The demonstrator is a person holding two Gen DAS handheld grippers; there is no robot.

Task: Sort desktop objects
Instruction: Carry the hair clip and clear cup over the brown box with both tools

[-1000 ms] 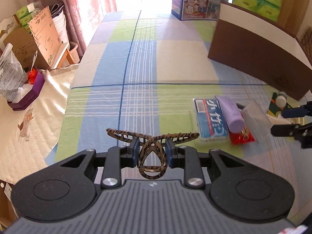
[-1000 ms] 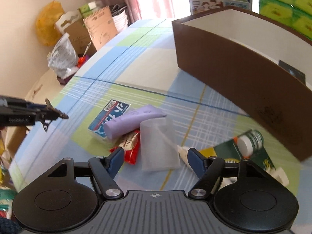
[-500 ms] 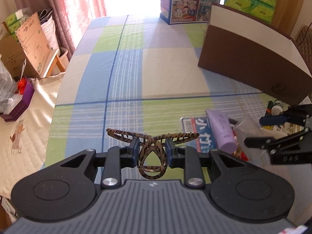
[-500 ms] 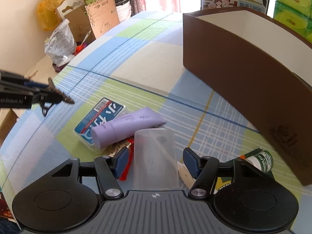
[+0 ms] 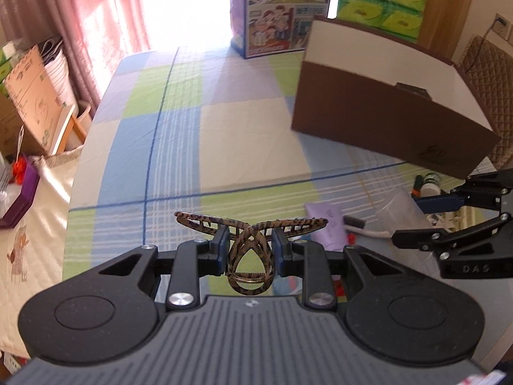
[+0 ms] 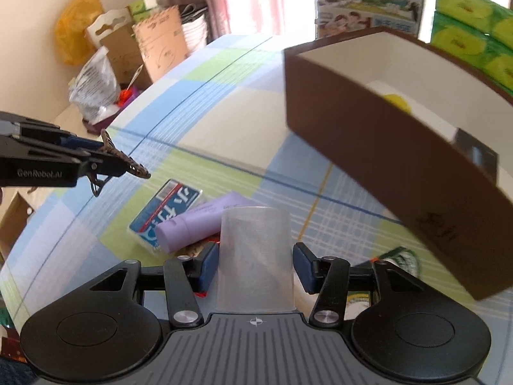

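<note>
hair claw (image 5: 250, 246): tortoiseshell plastic, looped; left gripper (image 5: 250, 246) jaws clamped on it
cup (image 6: 255, 258): frosted, tapered; right gripper (image 6: 255, 268) jaws spread either side, contact unclear

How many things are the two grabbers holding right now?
2. The left gripper is shut on a hair clip, held above the table. The right gripper has a clear cup between its fingers, near the brown box.

Tortoiseshell hair clip (image 5: 250, 235); lilac tube (image 6: 198, 221); brown box (image 6: 394, 160).
</note>
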